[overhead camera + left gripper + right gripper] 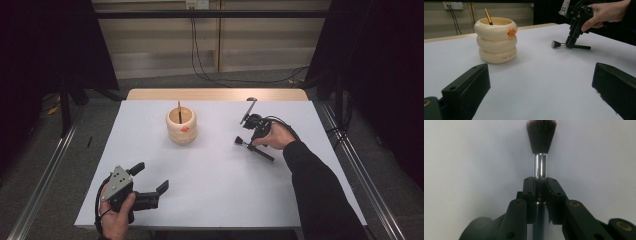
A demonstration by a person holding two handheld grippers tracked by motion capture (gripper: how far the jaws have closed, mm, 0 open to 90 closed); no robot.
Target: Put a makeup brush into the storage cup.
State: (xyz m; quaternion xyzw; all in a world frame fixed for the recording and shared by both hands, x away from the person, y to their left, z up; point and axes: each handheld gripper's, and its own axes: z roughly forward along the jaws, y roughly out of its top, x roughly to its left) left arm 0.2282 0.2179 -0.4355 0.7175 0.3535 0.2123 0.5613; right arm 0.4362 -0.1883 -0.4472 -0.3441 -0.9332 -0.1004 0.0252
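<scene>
Your right gripper (248,142) is closed on the makeup brush (253,148), with its jaws clamped around the handle just behind the silver ferrule (540,166). That is a sensible spot: near the head the brush cannot swing much. The brush lies flat on the white desk (210,200), bristles pointing toward the cream ring-shaped holder (181,126), and you come at it from above, probably so the jaws straddle the thin handle. The holder stands upright, well apart from the brush, with a pencil-like stick (179,111) leaning inside, so it looks like the place the brush is meant to go. Your left gripper (150,181) rests near the desk's front edge with its jaws wide apart and nothing between them, clear of the work.
</scene>
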